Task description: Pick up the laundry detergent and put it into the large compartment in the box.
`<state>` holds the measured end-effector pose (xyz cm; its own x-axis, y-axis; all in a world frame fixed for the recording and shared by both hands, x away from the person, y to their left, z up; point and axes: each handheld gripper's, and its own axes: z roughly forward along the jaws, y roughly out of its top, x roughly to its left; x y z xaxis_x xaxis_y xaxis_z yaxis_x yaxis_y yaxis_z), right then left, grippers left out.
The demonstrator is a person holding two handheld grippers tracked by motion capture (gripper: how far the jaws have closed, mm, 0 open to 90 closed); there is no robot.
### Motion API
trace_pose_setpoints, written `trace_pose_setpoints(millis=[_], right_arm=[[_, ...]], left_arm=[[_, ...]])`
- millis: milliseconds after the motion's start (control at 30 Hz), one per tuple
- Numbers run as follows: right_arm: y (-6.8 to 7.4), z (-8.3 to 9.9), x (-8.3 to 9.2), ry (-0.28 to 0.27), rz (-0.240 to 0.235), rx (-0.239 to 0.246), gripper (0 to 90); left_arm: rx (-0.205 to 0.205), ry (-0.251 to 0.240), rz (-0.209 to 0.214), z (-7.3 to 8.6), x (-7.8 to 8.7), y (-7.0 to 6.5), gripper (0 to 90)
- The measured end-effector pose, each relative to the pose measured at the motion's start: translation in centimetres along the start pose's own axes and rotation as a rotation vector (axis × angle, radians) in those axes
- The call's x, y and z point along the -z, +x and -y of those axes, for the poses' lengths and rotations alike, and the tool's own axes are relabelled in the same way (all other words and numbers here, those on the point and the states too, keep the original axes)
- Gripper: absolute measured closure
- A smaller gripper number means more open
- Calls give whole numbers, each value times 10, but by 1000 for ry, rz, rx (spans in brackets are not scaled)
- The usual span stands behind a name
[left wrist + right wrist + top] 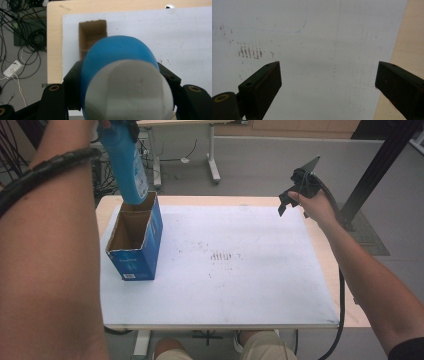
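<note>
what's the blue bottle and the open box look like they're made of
Blue bottle: probably plastic, smooth with a soft sheen; in the left gripper view its pale rounded end looks matte, with the left claw shut around it.
Open box: cardboard, judging by the raw brown inside and thin folded walls; the outside is printed blue, slightly glossy.

Soft, even indoor light falls from above, and the white sheet (225, 265) on the table (345, 295) reads bright without hard glare. Shadows are faint: a pale one lies beside the blue box (135, 240), whose cardboard inside is darker. The high view is slightly soft and bends outward at its edges, and the near forearm (45, 270) looms large and blurred. In the left gripper view the blue bottle (117, 57) and its grey cap sit too close, out of focus. In the right gripper view the black tongs (328, 82) are dark and soft-edged, while the sheet's smudges stay fairly sharp.
</note>
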<state>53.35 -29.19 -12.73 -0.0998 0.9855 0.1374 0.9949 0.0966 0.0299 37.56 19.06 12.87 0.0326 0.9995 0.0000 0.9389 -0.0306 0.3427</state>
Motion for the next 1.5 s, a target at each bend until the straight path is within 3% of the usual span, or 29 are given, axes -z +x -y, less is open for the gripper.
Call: trace_pose_setpoints(millis=[233, 433, 667, 1100, 1500], right_arm=[[4, 0, -1, 2, 2, 6, 68], [4, 0, -1, 2, 5, 2, 68], [2, 0, -1, 2, 9, -4, 68], [6, -1, -2, 3, 15, -3, 68], [7, 1, -2, 3, 18, -3, 68]], left_arm=[[33, 12, 1, 8, -25, 23, 376], [37, 27, -27, 11, -46, 29, 376], [51, 38, -25, 16, -70, 41, 376], [66, 49, -36, 30, -119, 52, 376], [63, 45, -23, 41, -153, 51, 375]])
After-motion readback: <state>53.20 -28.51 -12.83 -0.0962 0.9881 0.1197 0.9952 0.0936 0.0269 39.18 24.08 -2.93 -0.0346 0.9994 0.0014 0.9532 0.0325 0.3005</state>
